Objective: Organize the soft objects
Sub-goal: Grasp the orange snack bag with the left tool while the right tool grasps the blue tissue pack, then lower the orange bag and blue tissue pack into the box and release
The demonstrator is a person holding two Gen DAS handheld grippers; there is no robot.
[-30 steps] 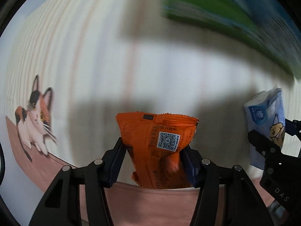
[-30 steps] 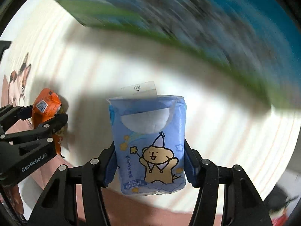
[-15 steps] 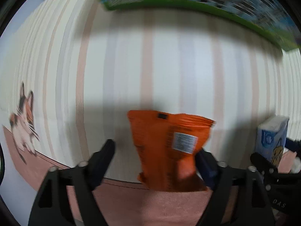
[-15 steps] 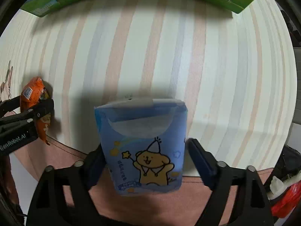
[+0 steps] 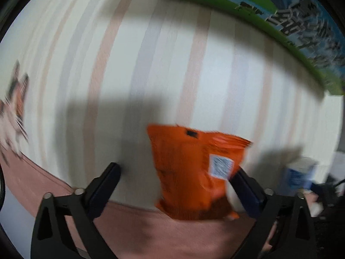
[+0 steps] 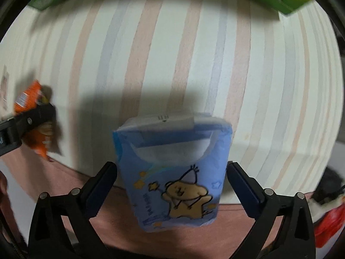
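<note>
The left gripper is opening, its jaws wide; the orange snack packet stands between them with its long axis upright and its crimped top edge tilted toward the right, leaning against the right finger and well clear of the left one; its lower end meets the pink border of the striped cloth. The right gripper is also opening, both pads apart from the blue tissue pack; the pack stands upright between them, opening flap uppermost, cartoon bear facing the camera, slightly tilted; a green carton lies beyond.
</note>
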